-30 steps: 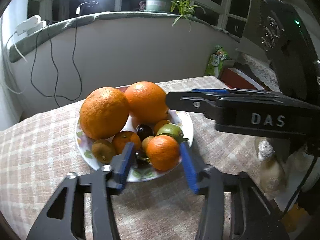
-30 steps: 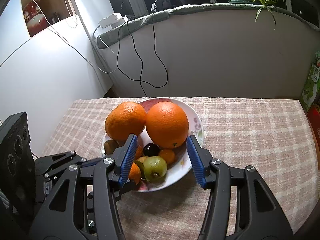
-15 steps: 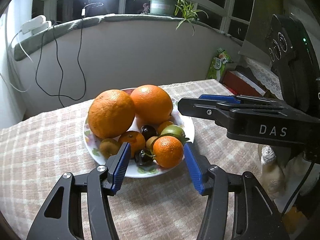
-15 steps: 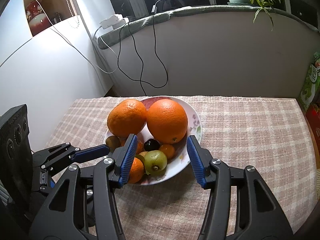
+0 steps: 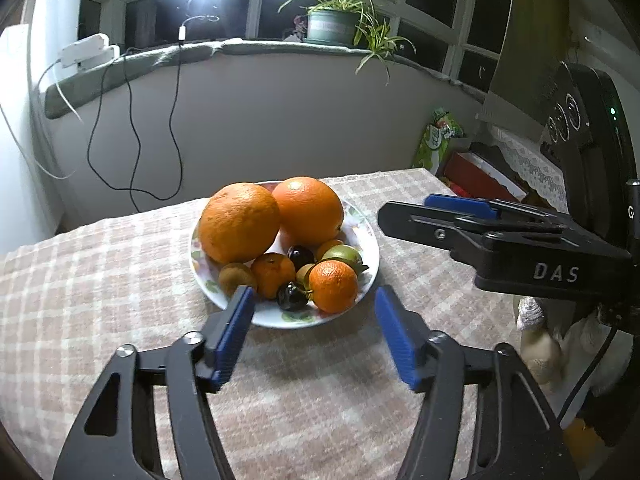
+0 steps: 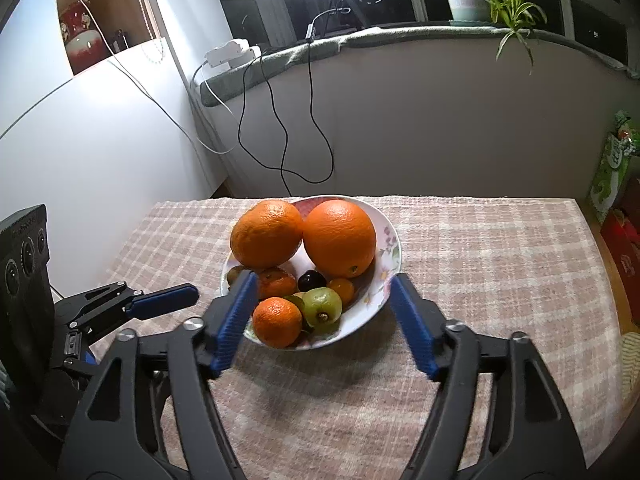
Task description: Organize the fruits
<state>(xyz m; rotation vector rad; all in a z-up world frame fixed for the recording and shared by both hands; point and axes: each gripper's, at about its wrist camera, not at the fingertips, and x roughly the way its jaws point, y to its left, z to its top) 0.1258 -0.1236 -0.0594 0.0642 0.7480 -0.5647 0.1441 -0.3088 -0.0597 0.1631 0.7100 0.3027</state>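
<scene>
Over the last second both grippers have drawn back from the plate (image 5: 370,240). A second ago the left gripper (image 5: 312,340) had its blue fingers (image 5: 232,336) either side of the small orange (image 5: 333,285) at the plate's near edge; now they stand short of the rim, over the checked cloth of the worktop (image 5: 100,280), with the orange left lying on the plate. The right gripper (image 6: 320,320) has backed away likewise, though less.

That reads as a pulling-away with nothing carried: all the fruit in view lies on the plate, the two big oranges (image 5: 240,222) at the back and the small oranges, dark plums (image 5: 291,297) and green fruit (image 6: 322,306) heaped in front (none lies loose on the cloth). Whether this pile is the sorted result or the stock to be sorted, the pictures cannot settle.

Left gripper: low, level, aimed at the plate's near rim, fingers wide apart and empty.

Right gripper: set higher, tilted down onto the plate, fingers spread wide to either side of the front fruit in its view, touching none and holding nothing.
</scene>
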